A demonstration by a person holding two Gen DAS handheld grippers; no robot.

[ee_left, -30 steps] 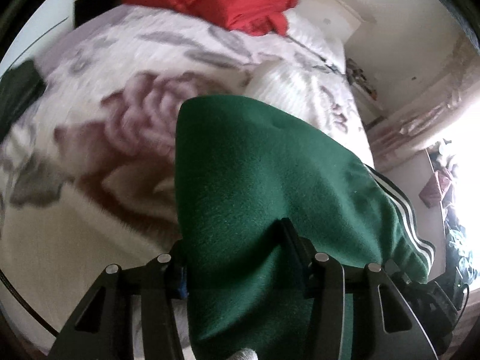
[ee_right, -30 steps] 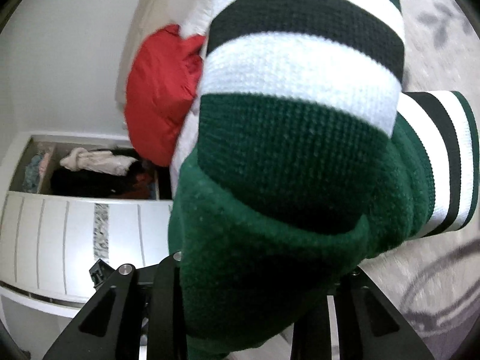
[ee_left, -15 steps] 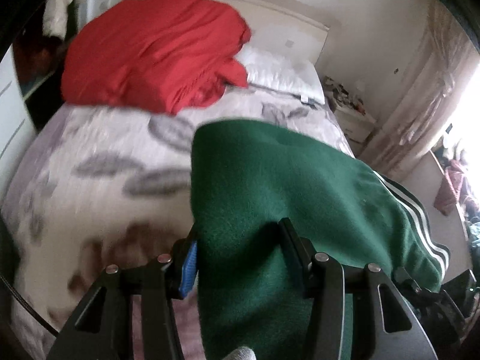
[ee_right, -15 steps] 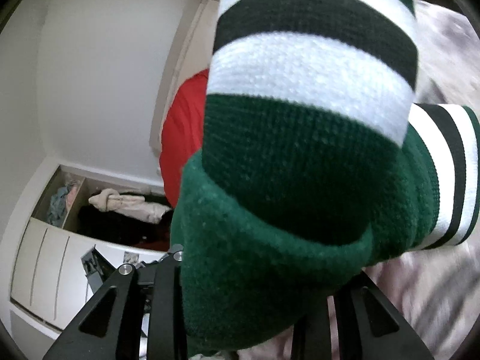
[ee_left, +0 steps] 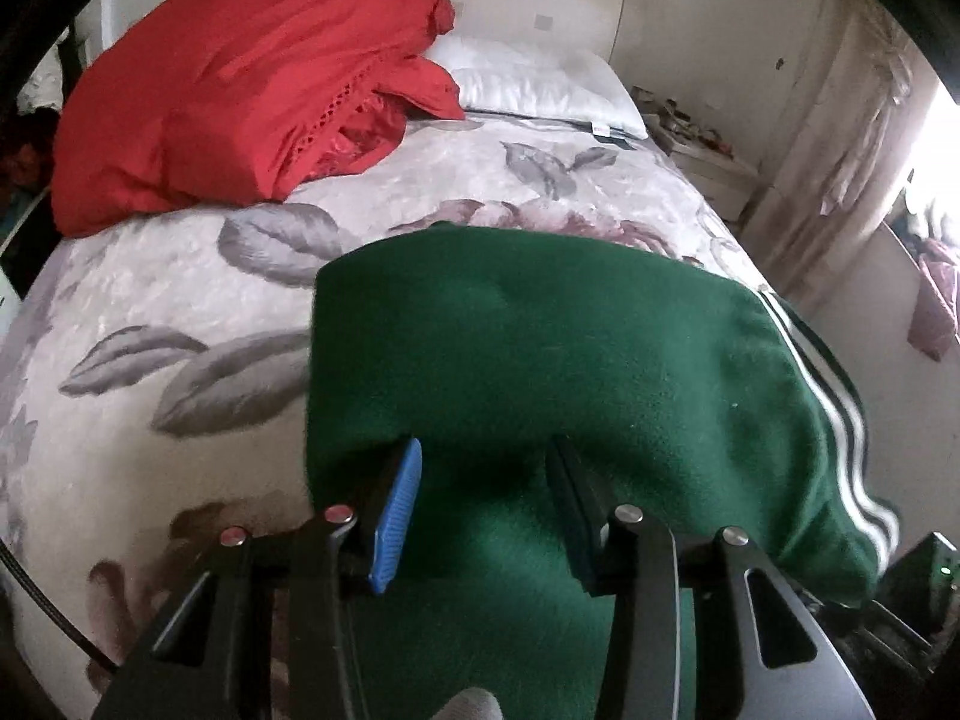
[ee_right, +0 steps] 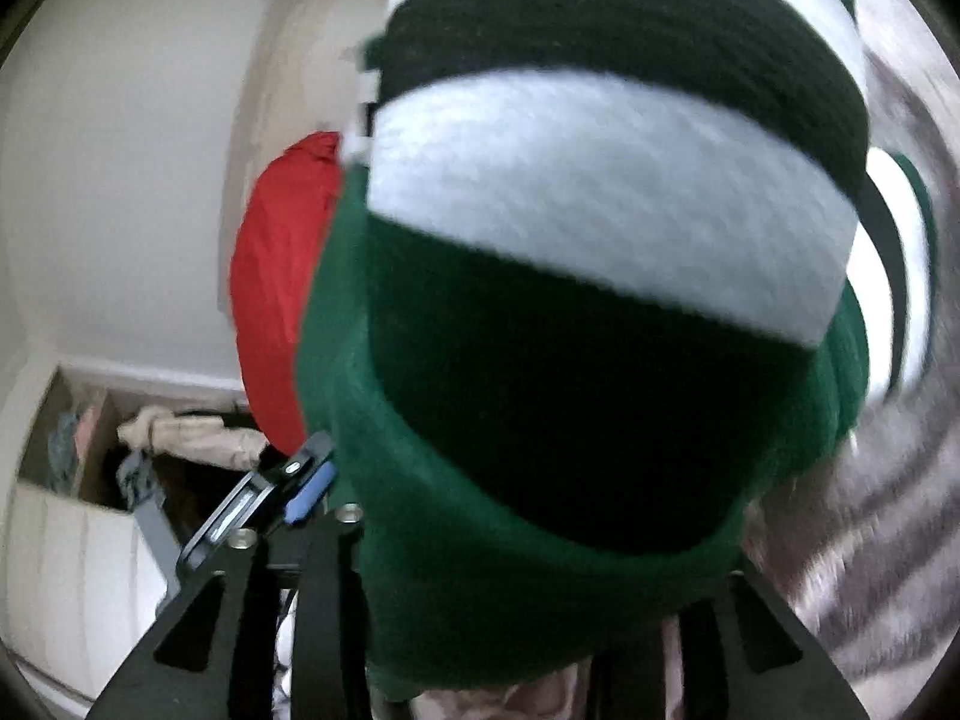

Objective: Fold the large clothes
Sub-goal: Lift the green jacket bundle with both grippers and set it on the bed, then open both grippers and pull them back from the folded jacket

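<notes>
Left gripper [ee_left: 480, 480] has the green garment [ee_left: 570, 348] bunched between its two fingers; fingers sit moderately apart, blue pad [ee_left: 396, 516] of the left finger exposed, cloth draped over both tips and filling the gap. Looks like a grip on the fabric, fingers closed against the bunch.

Green garment, fleece-like, hangs over the bed [ee_left: 180, 312], above the floral bedspread, folded edge toward the headboard [ee_left: 540, 6]. White stripes [ee_left: 840, 420] run down its right side, away from the bed.

Right gripper [ee_right: 480, 540]: fingers almost fully hidden under the garment's ribbed cuff [ee_right: 600, 210] with green, white and dark bands. Cloth covers the tips, so how far the fingers are apart cannot be told; fabric sits between them and lies over them, apparently held. View is blurred.

On the bed: red cloth pile [ee_left: 240, 78] heaped near the headboard, left half of the bed. White pillow [ee_left: 540, 90] right of the red pile, touching it, against the headboard. Nightstand [ee_left: 708, 162] with clutter just beside the bed's right side by the pillow. Curtain [ee_left: 840, 120] further right of the bed.

Right wrist view: red pile [ee_right: 282, 300] shows behind the cuff, open closet compartment [ee_right: 150, 438] with clothes left of the bed.
</notes>
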